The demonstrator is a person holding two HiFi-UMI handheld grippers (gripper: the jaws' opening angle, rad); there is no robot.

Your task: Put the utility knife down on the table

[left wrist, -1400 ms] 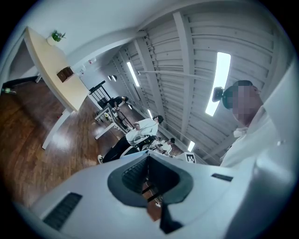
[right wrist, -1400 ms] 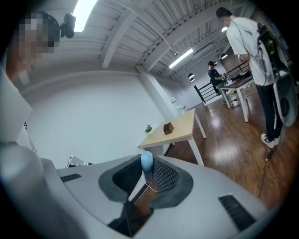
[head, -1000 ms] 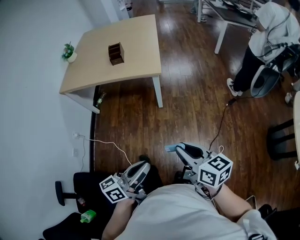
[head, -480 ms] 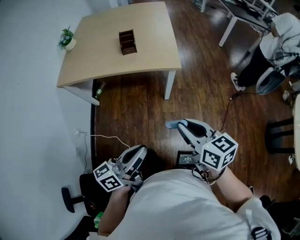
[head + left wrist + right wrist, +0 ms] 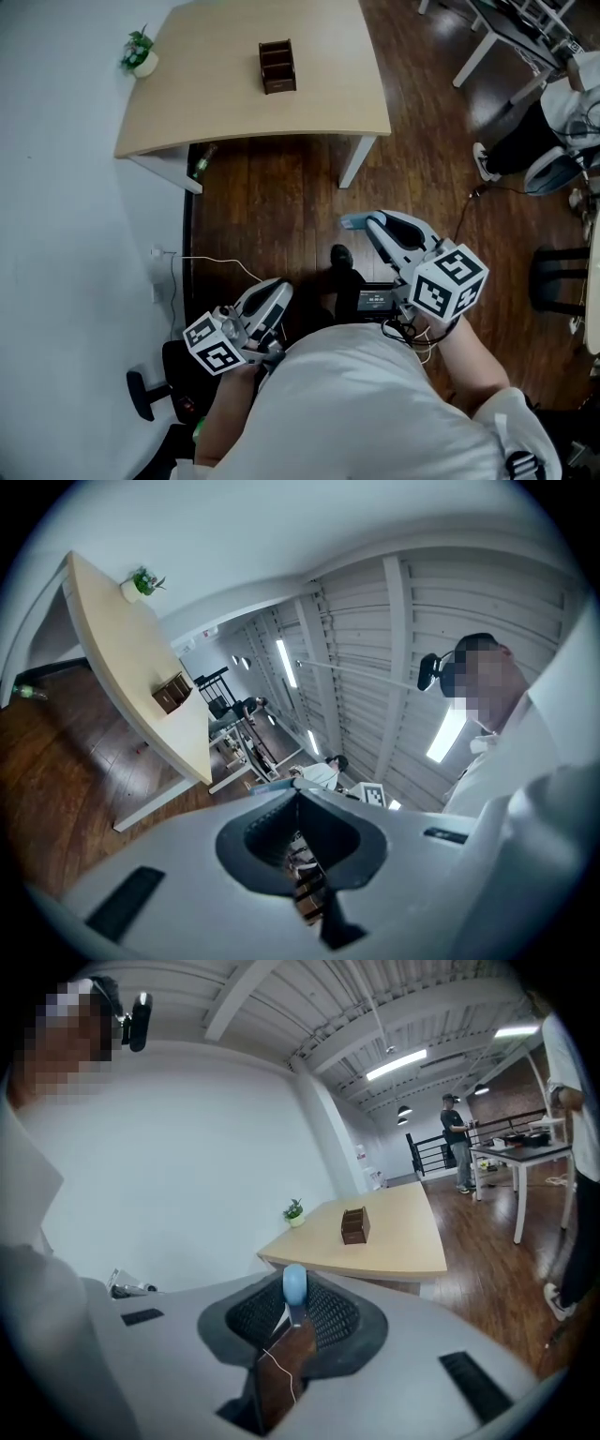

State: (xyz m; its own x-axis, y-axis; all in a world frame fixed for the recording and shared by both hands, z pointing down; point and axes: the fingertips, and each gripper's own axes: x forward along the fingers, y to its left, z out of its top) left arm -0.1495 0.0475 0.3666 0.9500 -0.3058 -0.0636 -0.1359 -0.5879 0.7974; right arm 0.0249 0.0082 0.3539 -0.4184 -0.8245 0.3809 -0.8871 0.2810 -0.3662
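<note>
Right claw (image 5: 371, 225) clamps the utility knife (image 5: 293, 1286); left claw (image 5: 279, 291) is closed; wooden box (image 5: 277, 66) stands on table (image 5: 206, 108).

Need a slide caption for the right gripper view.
Right tongs shut on the light-blue utility knife, pointed toward the light wooden table ahead.

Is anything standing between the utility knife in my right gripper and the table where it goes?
Nothing visible does. The utility knife sits clamped in the right gripper, and only bare floor lies between it and the table. The brown organizer and small plant on it leave the near edge free.
</note>
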